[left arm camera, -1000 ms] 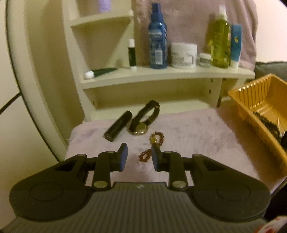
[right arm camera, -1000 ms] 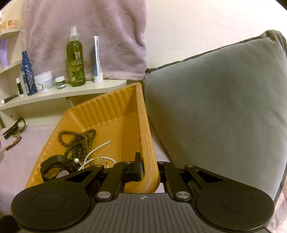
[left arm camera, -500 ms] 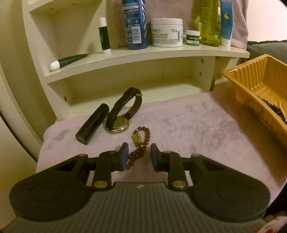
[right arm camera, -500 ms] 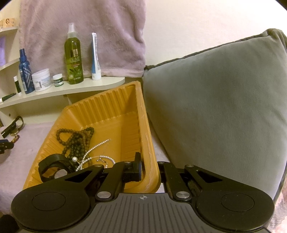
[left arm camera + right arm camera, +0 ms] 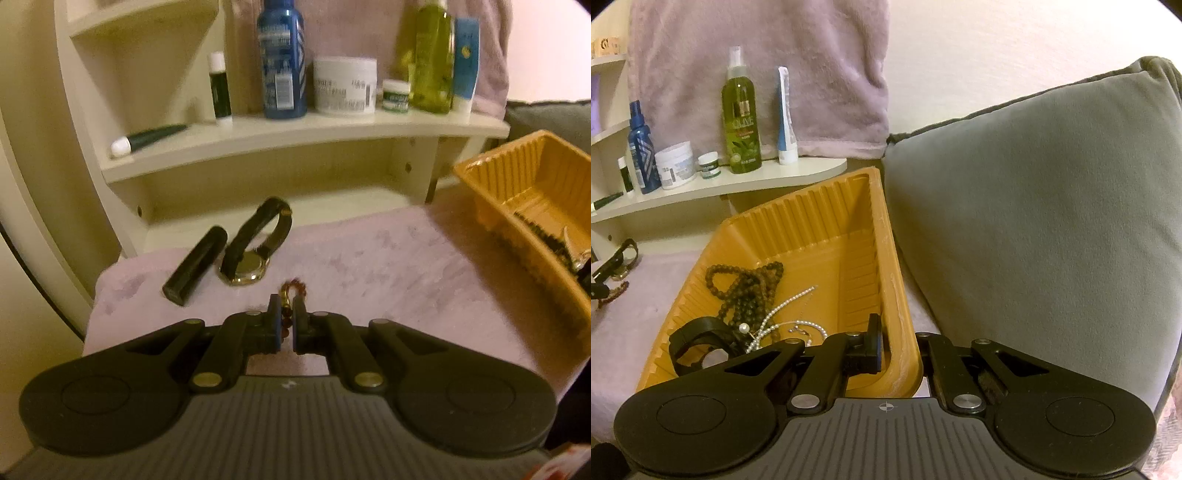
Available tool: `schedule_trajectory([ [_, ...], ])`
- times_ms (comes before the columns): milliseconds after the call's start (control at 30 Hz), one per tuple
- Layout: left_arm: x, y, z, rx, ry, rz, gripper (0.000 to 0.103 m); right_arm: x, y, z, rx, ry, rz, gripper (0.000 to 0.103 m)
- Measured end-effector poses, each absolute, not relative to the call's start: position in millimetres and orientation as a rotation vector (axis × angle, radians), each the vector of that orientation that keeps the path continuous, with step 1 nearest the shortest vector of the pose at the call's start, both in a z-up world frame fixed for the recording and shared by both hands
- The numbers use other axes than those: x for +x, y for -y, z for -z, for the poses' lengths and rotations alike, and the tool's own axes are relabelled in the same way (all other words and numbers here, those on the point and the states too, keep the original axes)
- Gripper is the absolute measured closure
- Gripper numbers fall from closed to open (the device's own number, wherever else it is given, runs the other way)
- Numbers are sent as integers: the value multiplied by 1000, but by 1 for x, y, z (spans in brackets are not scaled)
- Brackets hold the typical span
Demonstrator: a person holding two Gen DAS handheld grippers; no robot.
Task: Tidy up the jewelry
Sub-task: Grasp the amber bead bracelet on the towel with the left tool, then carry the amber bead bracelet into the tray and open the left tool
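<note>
On the lilac cloth [image 5: 369,266] lies an amber bead bracelet [image 5: 295,287] with a gold charm. My left gripper [image 5: 286,306] is shut on it, beads showing between the pads. Just behind are a gold watch with a black strap [image 5: 255,247] and a black tube [image 5: 195,265]. The orange ribbed tray [image 5: 827,221] holds a dark bead necklace [image 5: 750,284], a pearl strand [image 5: 786,302] and a black watch [image 5: 698,343]. My right gripper [image 5: 899,347] is shut on the tray's near right wall. The right wrist view shows the bracelet [image 5: 617,291] at the far left.
A cream shelf [image 5: 295,133] behind the cloth carries a blue bottle [image 5: 282,62], a white jar [image 5: 345,86], a green bottle [image 5: 432,59] and small tubes. A grey cushion [image 5: 1034,203] presses against the tray's right side. A lilac towel [image 5: 757,66] hangs behind.
My left gripper moved forward over the amber bracelet and its jaws closed onto it. The right gripper and the tray stayed put.
</note>
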State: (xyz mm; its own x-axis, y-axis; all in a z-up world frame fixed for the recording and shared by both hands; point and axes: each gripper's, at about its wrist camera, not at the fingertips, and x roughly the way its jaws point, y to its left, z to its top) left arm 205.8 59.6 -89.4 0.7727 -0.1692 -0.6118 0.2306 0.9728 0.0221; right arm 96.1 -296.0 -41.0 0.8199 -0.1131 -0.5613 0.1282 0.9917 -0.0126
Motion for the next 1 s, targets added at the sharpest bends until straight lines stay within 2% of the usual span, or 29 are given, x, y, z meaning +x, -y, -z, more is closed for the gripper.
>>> schedule_trajectory([
  [600,178,-51,13,32,-539,267,99,86,293,34,39,-565,115,98],
  [1000,165,7,-24,11,-480,402,99,85,290,29,48,-553,105,98],
])
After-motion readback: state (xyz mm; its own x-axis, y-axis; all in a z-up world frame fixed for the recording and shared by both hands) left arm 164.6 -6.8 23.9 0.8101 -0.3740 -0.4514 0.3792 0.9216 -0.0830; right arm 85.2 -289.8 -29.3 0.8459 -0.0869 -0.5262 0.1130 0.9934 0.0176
